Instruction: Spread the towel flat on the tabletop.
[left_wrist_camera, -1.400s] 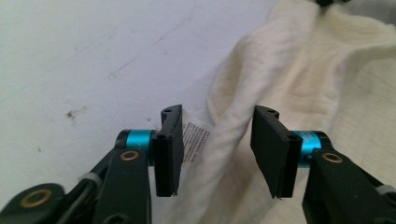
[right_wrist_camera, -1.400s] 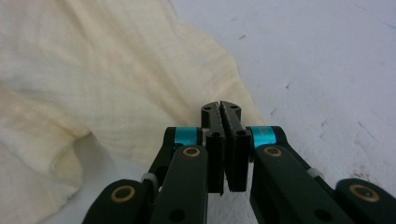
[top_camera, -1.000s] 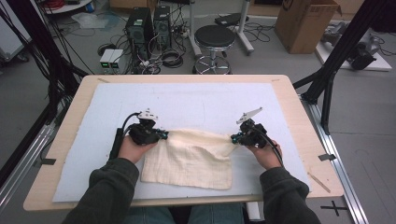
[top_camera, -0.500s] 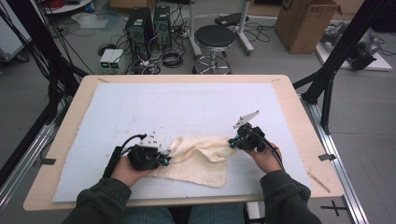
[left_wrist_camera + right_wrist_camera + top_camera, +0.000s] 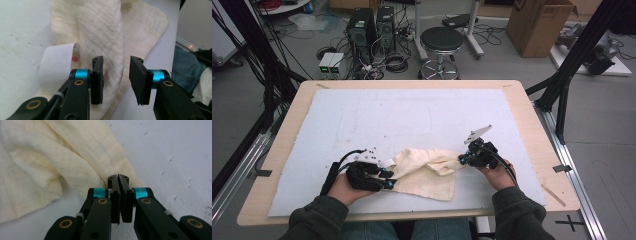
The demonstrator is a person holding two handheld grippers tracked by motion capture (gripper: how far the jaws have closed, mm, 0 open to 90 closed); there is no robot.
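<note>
The left gripper (image 5: 116, 82) had carried its corner of the cream cloth (image 5: 427, 172) toward the person and inward, so that a fold now lay doubled over the lower layer where a second earlier the cloth had been spread nearly flat between the two hands. Its jaws had just been opening: they stood partly apart, the folded edge lying beneath and between them, neither pad pressing on it. A white label (image 5: 56, 66) curled just outside the left-hand jaw. The right gripper (image 5: 121, 195) was clamped tight on the opposite corner, the cloth running away from its jaws up and to their left across the white surface (image 5: 412, 115). To my eye the left side's fold had been laid and released, while the right corner awaited its turn.
</note>
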